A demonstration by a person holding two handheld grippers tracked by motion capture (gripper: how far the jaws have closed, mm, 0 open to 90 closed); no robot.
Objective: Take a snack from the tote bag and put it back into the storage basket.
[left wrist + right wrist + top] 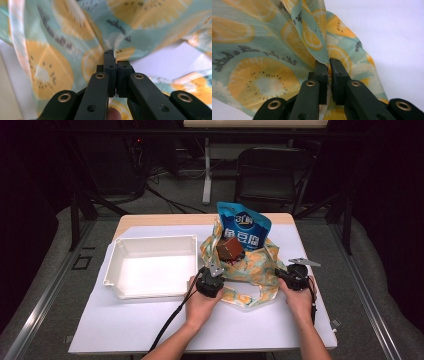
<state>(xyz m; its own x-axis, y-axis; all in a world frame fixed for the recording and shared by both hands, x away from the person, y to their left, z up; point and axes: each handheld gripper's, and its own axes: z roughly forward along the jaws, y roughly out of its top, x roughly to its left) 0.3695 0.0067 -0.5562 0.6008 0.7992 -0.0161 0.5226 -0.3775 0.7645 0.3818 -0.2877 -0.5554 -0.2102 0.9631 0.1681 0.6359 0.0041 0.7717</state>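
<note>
Two layers make work surface: white sheet (150, 325) over pale wooden tabletop (165, 219). Dark room behind, black folding chair (270, 172), cables on grey floor. Empty white rectangular plastic tray (150, 266) left of teal-and-orange fruit-print fabric bag (250, 270), just beside it. Bag sits mid-table, holding blue snack pouch (243, 227) and brown box (229, 248), both poking out of top. Left gripper (115, 56) clamped on bag fabric at near left edge; right gripper (328, 63) pinching fabric at right edge.
</note>
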